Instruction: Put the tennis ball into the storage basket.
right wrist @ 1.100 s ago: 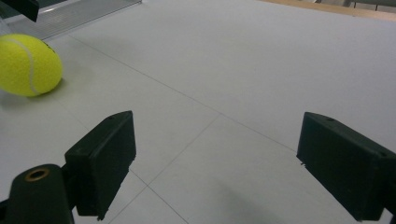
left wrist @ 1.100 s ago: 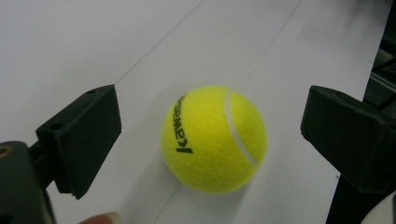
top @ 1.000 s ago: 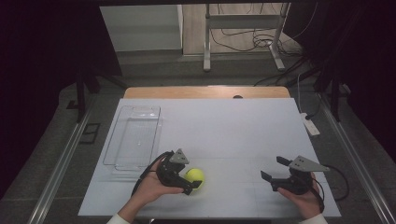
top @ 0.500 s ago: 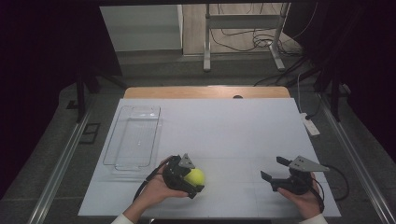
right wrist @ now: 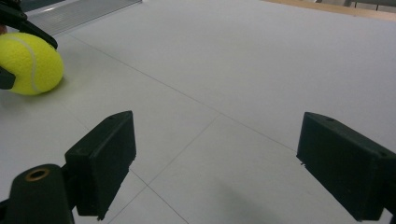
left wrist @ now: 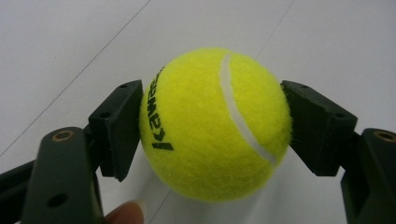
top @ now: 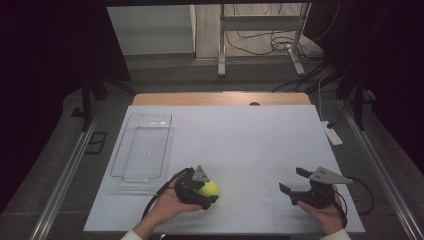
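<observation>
The left hand-held gripper (left wrist: 212, 126) clamps the tennis ball (left wrist: 215, 123) near the tabletop's (top: 240, 135) front edge; the right hand-held gripper (right wrist: 233, 168) gapes wide, holding nothing, bare tabletop ahead.

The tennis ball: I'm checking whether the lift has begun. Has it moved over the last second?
No. The tennis ball sits at the same spot relative to the clear tray in the high view; the left gripper has closed onto it.

clear plastic tray (top: 142, 146) at table's (top: 250, 135) left; white power strip (top: 332, 133) off right edge
</observation>
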Available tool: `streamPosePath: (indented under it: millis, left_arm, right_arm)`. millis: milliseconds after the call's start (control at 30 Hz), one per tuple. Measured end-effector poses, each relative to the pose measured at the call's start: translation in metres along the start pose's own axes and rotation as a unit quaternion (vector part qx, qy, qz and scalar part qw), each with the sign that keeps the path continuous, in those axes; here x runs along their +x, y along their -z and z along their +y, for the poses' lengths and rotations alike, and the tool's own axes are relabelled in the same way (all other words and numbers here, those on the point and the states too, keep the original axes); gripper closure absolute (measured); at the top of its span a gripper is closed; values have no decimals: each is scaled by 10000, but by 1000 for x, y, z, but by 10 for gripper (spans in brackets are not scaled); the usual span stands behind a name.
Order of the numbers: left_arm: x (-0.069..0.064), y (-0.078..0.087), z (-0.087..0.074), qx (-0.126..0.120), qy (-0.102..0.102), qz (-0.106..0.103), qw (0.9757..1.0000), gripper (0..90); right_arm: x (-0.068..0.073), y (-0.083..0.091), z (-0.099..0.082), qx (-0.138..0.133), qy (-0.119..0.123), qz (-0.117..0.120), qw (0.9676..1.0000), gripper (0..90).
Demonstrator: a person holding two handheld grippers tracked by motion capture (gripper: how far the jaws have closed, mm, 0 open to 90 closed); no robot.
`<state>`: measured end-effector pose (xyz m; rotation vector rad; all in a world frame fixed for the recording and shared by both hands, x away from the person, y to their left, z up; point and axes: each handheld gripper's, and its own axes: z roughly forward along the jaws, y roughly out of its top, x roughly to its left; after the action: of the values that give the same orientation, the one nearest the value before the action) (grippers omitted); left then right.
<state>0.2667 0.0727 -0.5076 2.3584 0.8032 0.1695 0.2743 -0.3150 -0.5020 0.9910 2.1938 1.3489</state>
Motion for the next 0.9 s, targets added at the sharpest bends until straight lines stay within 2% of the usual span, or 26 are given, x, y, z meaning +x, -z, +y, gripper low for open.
streamPosePath:
  millis: [133, 367, 500, 767, 900]
  left_arm:
    - [1, 2, 0, -83, 38, 30, 10000, 270]
    - [2, 13, 1, -388, 12, 17, 9992, 271]
    - [4, 17, 1, -519, 68, 49, 9986, 271]
    - [6, 24, 6, -864, 172, 239, 9958, 271]
    - [7, 30, 9, -999, 202, 266, 9944, 271]
  right_arm:
    - [0, 1, 0, -10, -1, -2, 10000, 121]
    - [0, 1, 0, -14, 6, -16, 10000, 121]
    - [0, 1, 0, -18, 5, -14, 10000, 121]
    - [-1, 0, 0, -19, -6, 1, 10000, 121]
    - [0, 0, 2, -45, 2, 21, 10000, 121]
